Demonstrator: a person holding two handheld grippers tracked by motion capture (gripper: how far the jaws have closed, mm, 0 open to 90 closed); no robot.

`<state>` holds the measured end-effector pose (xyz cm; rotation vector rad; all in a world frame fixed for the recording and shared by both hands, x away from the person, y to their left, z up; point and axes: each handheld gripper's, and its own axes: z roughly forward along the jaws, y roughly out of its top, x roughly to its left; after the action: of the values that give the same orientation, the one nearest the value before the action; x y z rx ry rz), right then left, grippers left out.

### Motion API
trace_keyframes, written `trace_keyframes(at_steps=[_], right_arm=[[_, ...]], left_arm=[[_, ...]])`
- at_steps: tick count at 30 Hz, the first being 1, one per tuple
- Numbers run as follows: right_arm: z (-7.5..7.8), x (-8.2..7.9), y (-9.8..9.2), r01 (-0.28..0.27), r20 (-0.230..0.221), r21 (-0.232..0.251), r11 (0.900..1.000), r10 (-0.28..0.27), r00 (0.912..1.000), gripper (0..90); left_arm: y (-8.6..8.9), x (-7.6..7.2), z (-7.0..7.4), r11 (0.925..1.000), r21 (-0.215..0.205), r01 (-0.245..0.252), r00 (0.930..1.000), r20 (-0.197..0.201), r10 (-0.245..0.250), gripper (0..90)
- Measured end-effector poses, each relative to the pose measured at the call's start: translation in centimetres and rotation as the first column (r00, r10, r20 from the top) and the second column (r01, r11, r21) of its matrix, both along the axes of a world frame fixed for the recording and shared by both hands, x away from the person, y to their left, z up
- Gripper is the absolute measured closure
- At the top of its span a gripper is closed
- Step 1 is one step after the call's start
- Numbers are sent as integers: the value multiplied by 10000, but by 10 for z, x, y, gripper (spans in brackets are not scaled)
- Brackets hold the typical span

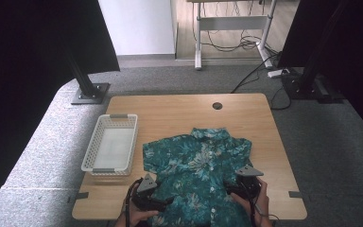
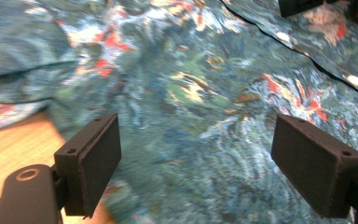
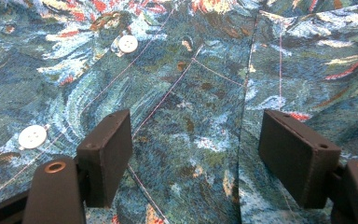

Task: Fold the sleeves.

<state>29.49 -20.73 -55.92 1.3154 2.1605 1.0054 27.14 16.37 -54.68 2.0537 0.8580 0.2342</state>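
Teal fabric with a leafy print covers the near half of the wooden table (image 1: 179, 111): a short-sleeved shirt (image 1: 196, 172) lies flat, front up, collar toward the far edge and hem at the person's side, its white buttons running down the middle. To its left, just beside the sleeve, a white mesh basket (image 1: 94, 149) stands on the table. Down at the near edge the left gripper (image 1: 168, 201) sits low over the shirt's lower left part, a hand wrapped around its body, and in the left gripper view its two black jaws stand wide apart above the cloth, nothing clamped between them, with a strip of bare wood showing at the left beside the shirt's edge. Over on the other side, the right gripper (image 1: 229, 190) rests at the shirt's lower right, held by the person's other hand. The right gripper view looks straight onto the placket, two white buttons at the left and a fold line running between the jaws, which are spread wide too, released, with the fabric lying flat under them and not pinched. Both grippers are well apart from each other, one on each side of the button line.
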Motion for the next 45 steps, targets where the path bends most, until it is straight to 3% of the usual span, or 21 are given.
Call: trace_keyframes(at_steps=[4,8,15,26,38,45], right_arm=[[0,0,-10,-99,-58,199,9998,100,9999,257],[0,-1,-18,-126,-92,353,9993,130,9999,260],[0,-2,-30,-257,-114,512,9984,263,9996,260],[1,0,-43,-412,-346,1207,9918,457,9984,284],[0,-3,-53,-379,-278,1139,9928,413,9988,285],[0,-5,-58,-385,-239,1089,9933,413,9989,284]], left_arm=[[0,3,3,9999,-154,-73,10000,-51,72,166],[-2,9,3,10000,48,-72,9999,-90,72,167],[-6,24,7,9998,30,-212,9997,-94,212,164],[-9,32,8,9999,-102,-132,9999,-84,131,163],[-16,47,9,9996,-54,-271,9996,-81,271,165],[-19,63,7,9988,92,-486,9987,-171,487,165]])
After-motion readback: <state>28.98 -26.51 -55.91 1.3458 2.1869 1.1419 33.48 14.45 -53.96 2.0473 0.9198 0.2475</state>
